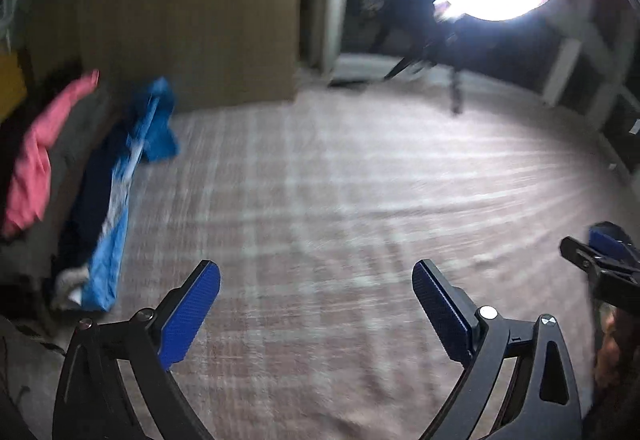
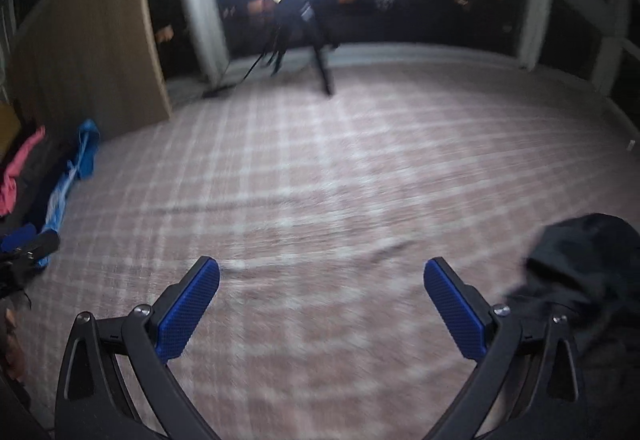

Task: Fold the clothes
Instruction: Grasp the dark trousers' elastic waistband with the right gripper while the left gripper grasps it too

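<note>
Right wrist view: we hold our right hand-held gripper (image 2: 322, 282) spread wide and empty above the plaid bed cover (image 2: 320, 168), a crumpled dark garment (image 2: 580, 268) just beside it, likely next for folding. Our left hand-held gripper (image 1: 316, 286) is equally released. Farther off, blue (image 1: 120, 200) and pink clothes (image 1: 36, 160) wait at the edge.

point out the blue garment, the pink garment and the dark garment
blue garment (image 1: 116, 200): left wrist view, middle of its long strip.
pink garment (image 1: 36, 156): left wrist view, middle of the fabric.
dark garment (image 2: 580, 264): right wrist view, centre of the crumpled heap.
</note>
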Tool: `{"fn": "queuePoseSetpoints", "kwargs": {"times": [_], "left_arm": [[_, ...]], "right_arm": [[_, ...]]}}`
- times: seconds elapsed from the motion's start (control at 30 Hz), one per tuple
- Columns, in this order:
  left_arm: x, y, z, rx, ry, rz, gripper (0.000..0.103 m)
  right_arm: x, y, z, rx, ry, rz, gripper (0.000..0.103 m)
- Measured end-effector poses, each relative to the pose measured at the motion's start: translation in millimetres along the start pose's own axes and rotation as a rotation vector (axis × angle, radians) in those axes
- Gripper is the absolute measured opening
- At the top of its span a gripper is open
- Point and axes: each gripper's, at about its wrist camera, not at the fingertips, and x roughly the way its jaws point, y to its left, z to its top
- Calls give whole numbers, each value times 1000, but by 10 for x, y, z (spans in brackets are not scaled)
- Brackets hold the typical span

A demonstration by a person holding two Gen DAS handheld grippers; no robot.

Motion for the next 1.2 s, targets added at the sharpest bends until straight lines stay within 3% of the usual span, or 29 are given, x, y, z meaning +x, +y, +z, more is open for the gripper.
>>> {"fn": "queuePoseSetpoints", "kwargs": {"times": [0.23,0.43,0.6,0.77,0.93,1.0,1.07,1.13,1.2], "left_arm": [[-545,-801,67,142,-75,-176,97],[-736,-1745,-30,308,-103,-291,97],[-690,-2528,-35,426,-99,-352,97],[-735,-3289,-134,519,-80,-439,97],[-606,-4016,-325,638,-44,-470,97],[-465,-4270,-412,687,-9,-464,97],[-253,-4527,-509,742,40,-447,97],[-21,-4739,-604,793,92,-422,97],[238,-4922,-690,833,142,-380,90]], "right_arm": [[-876,-1226,-360,171,-111,-171,103],[-1398,-2275,-765,395,-131,-299,103],[-1624,-2781,-948,447,-123,-411,102],[-1714,-3005,-978,390,-118,-493,102],[-1562,-3359,-1016,384,-94,-488,101],[-1424,-3583,-1041,392,-62,-470,96],[-1238,-3855,-1062,406,-19,-435,80],[-998,-4155,-1065,434,33,-359,77],[-823,-4346,-1036,444,69,-336,77]]}}
